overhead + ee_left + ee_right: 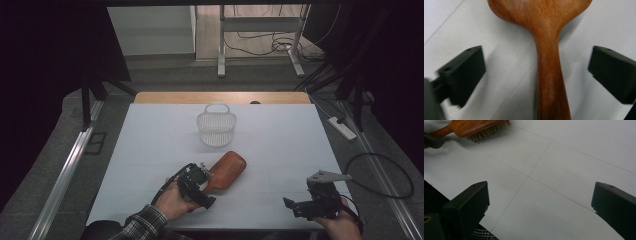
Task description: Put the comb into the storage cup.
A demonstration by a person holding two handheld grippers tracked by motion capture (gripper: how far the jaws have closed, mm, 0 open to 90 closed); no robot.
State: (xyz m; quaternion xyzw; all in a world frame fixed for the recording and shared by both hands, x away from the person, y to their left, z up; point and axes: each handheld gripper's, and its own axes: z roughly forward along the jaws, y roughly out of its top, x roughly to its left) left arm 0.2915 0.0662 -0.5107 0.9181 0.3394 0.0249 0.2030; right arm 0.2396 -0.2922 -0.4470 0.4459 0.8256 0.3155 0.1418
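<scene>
My left hand-held gripper (pixel 536 75) sits low over the desk (pixel 150 150) with its jaws spread wide on either side of the wooden hairbrush's (pixel 544 30) handle, neither pad touching it. The brush lies bristles-down on the white surface near the front, its head pointing toward the white mesh basket (pixel 216 126) farther back. My right hand-held gripper (pixel 540 202) rests well apart at the front right corner, jaws wide with only bare desk between them.

White table (pixel 150 150), wooden brush (pixel 229 169) lying bristles down, mesh basket (pixel 216 126) upright
</scene>
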